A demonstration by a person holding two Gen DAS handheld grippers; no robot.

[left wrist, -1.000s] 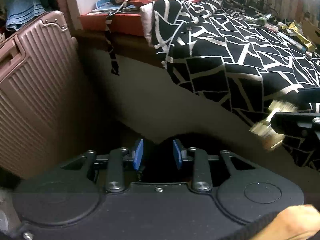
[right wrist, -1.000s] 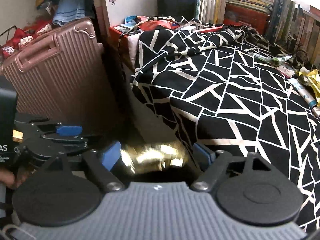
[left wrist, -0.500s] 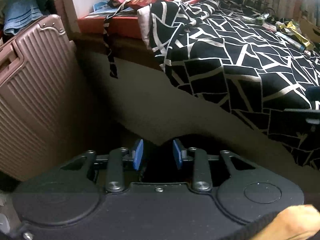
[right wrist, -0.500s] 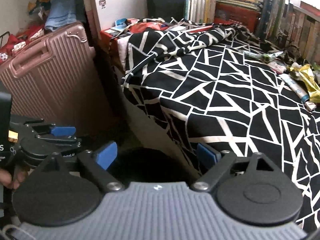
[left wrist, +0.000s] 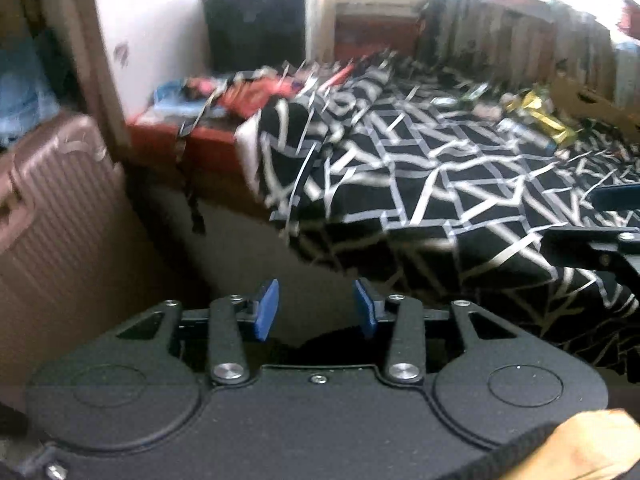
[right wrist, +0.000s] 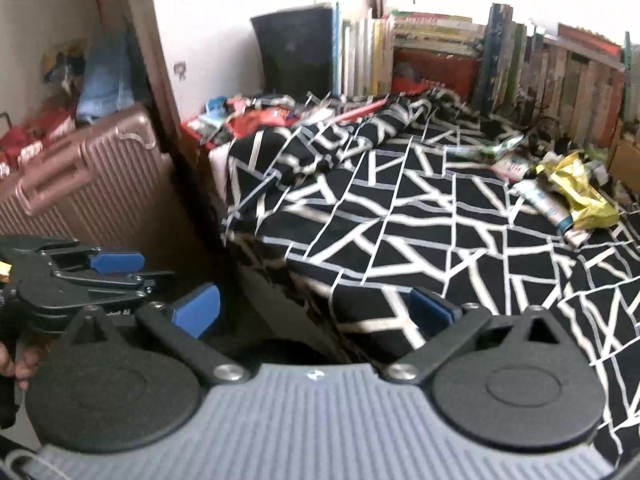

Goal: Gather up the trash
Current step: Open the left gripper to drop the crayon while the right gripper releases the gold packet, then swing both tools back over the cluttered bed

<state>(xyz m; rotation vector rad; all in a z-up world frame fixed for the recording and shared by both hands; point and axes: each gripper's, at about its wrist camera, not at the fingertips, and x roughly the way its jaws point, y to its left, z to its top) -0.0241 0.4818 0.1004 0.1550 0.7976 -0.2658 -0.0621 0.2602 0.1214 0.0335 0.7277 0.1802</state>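
Note:
Trash lies at the far right of the bed: a crumpled yellow wrapper [right wrist: 576, 192], a white tube [right wrist: 540, 200] and a green wrapper [right wrist: 496, 146]. The yellow wrapper [left wrist: 540, 114] also shows blurred in the left wrist view. My right gripper [right wrist: 316, 308] hangs over the bed's near corner, its jaws opening wide with nothing between them. My left gripper [left wrist: 316, 312] is beside the bed, its jaws opening, with no object between the blue pads [left wrist: 266, 310]. A dark bag or bin mouth [right wrist: 288, 352] shows just below the right gripper.
The bed's black-and-white quilt [right wrist: 400, 220] fills the middle and right. A pink suitcase [right wrist: 88, 184] stands at the left, close to the bed's side. Books [right wrist: 440, 52] line the wall behind. A red box [left wrist: 208, 136] with clutter sits at the bed's head.
The gold wrapper between my right jaws a second ago is gone from them. Both grippers have risen and both pairs of jaws stand wider; the views now take in more of the bed.

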